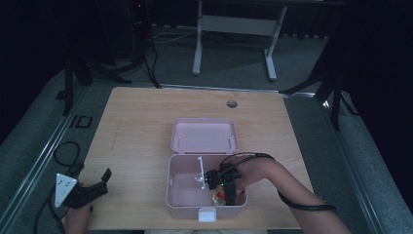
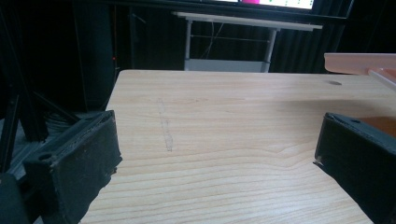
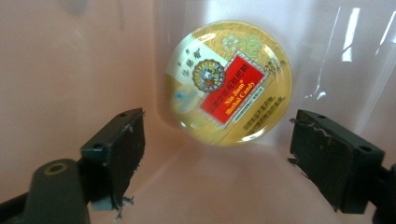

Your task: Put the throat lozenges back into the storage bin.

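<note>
While the left claw (image 1: 100, 183) rests open, the right claw (image 3: 215, 154) gapes before the candy tin (image 3: 229, 84).

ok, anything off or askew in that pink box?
The candy tin isn't flat: it leans tilted in a corner of the pink box. The right gripper is open in front of it. No spill or damage visible.

High view: looks forward and down from above the person's side, taking in the whole wooden table (image 1: 141, 126).
Left gripper view: low over the table's near left, facing far across it.
Right gripper view: very close inside the pink box (image 3: 60, 84).
Shared: high and left views share the box's open lid (image 1: 204, 135).
</note>
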The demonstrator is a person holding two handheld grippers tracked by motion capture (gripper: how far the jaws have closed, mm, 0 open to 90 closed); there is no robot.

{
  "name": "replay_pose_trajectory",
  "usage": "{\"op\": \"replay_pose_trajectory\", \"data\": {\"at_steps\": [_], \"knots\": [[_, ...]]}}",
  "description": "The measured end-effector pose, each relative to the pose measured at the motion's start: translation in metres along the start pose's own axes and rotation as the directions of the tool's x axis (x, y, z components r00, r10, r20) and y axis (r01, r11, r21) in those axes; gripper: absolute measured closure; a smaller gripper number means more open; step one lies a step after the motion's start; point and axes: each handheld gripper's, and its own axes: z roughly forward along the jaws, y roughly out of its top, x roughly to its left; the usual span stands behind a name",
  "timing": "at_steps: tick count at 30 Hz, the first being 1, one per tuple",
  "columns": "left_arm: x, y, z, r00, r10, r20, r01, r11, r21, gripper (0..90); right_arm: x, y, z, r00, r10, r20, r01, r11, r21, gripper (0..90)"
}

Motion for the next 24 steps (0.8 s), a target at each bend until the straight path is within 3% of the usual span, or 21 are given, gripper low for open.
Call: {"op": "replay_pose_trajectory", "data": {"at_steps": [3, 11, 19, 20, 22, 24], "knots": [[0.000, 0.000, 0.000, 1.0000, 0.000, 0.000, 0.000, 1.0000, 0.000, 0.3, 0.000, 0.000, -0.002, 1.0000, -0.004, 0.003, 0.004, 1.000, -0.002, 17.5], [0.000, 0.000, 0.000, 1.0000, -0.001, 0.000, 0.001, 1.0000, -0.002, 0.3, 0.015, -0.017, -0.042, 0.9973, -0.017, 0.071, 0.025, 0.993, -0.117, 15.0], [0.000, 0.000, -0.001, 1.0000, -0.003, -0.001, 0.003, 1.0000, -0.003, 0.3, 0.030, -0.060, -0.085, 0.9941, 0.025, 0.105, 0.003, 0.967, -0.255, 13.0], [0.000, 0.000, -0.001, 1.0000, -0.003, -0.001, 0.003, 1.0000, -0.003, 0.3, 0.030, -0.060, -0.085, 0.9941, 0.025, 0.105, 0.003, 0.967, -0.255, 13.0], [0.000, 0.000, -0.001, 1.0000, -0.003, -0.002, 0.003, 1.0000, -0.003, 0.3, 0.031, -0.081, -0.091, 0.9917, 0.058, 0.115, -0.021, 0.954, -0.300, 13.1], [0.000, 0.000, -0.001, 1.0000, -0.002, -0.002, 0.002, 1.0000, -0.003, 0.3, 0.030, -0.093, -0.090, 0.9894, 0.083, 0.120, -0.042, 0.950, -0.309, 13.1]]}}
